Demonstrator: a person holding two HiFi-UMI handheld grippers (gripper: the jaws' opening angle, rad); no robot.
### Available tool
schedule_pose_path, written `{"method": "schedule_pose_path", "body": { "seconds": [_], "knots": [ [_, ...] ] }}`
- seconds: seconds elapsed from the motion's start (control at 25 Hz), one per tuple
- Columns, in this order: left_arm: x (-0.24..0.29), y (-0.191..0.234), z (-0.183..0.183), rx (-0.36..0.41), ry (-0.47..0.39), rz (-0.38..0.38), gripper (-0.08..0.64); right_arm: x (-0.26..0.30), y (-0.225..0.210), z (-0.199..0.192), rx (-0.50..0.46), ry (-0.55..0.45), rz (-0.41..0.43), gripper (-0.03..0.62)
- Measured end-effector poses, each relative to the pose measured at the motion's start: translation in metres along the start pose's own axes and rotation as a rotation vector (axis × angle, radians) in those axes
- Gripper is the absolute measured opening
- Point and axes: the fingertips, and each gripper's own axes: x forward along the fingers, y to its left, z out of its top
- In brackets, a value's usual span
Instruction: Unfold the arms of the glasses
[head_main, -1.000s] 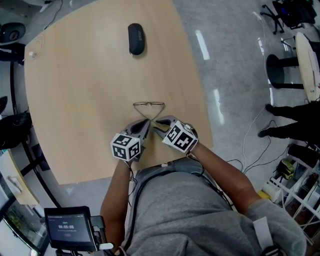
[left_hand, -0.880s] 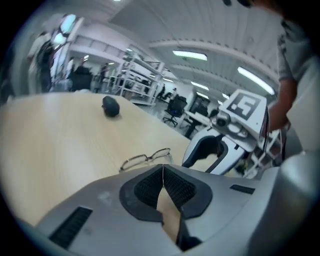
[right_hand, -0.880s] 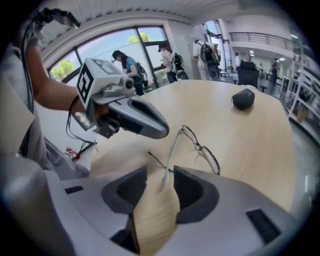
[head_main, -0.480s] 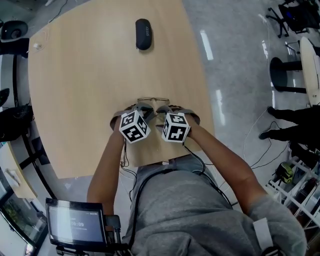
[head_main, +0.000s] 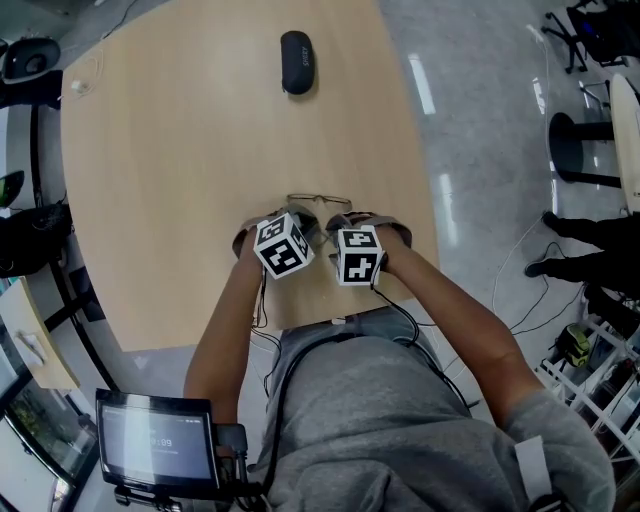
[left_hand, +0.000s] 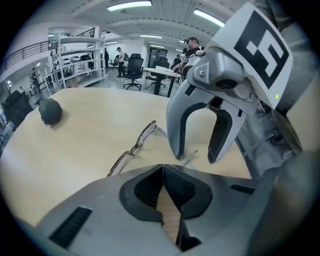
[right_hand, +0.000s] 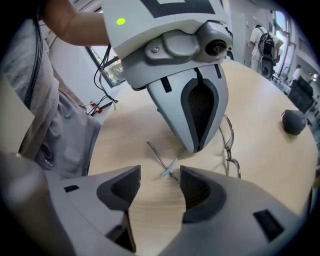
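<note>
Thin wire-framed glasses (head_main: 320, 199) lie on the wooden table (head_main: 170, 180), just beyond both grippers. In the left gripper view the lenses (left_hand: 135, 147) stretch left and one arm end (left_hand: 189, 159) runs under my jaw. My left gripper (left_hand: 162, 166) is shut, its tips (right_hand: 192, 148) down at the arm ends. Whether it pinches an arm I cannot tell. My right gripper (right_hand: 159, 172) is open. Its jaws have just been opening, and the crossed arm ends (right_hand: 167, 170) lie loose between the tips. The marker cubes hide both grippers' tips in the head view.
A black glasses case (head_main: 297, 48) lies at the table's far side, also seen in the gripper views (left_hand: 50, 111) (right_hand: 293, 122). The table's near edge runs close behind the hands. A tablet (head_main: 155, 440) stands at lower left. A person's legs (head_main: 590, 250) show on the floor at right.
Both hands have rolled, turning their cubes, and sunk toward the table. The cubes now cover more of the glasses. The right gripper has let go of the frame.
</note>
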Motion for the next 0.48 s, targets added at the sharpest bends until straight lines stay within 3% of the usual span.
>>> {"method": "schedule_pose_path", "body": {
  "seconds": [0.24, 0.48],
  "knots": [
    [-0.003, 0.004, -0.005, -0.035, -0.007, -0.007, 0.006, 0.005, 0.007, -0.024, -0.096, 0.099, 0.03, 0.23],
    [-0.006, 0.007, -0.011, -0.066, -0.017, 0.001, 0.006, 0.001, 0.006, -0.036, -0.093, 0.132, 0.016, 0.23]
  ]
}}
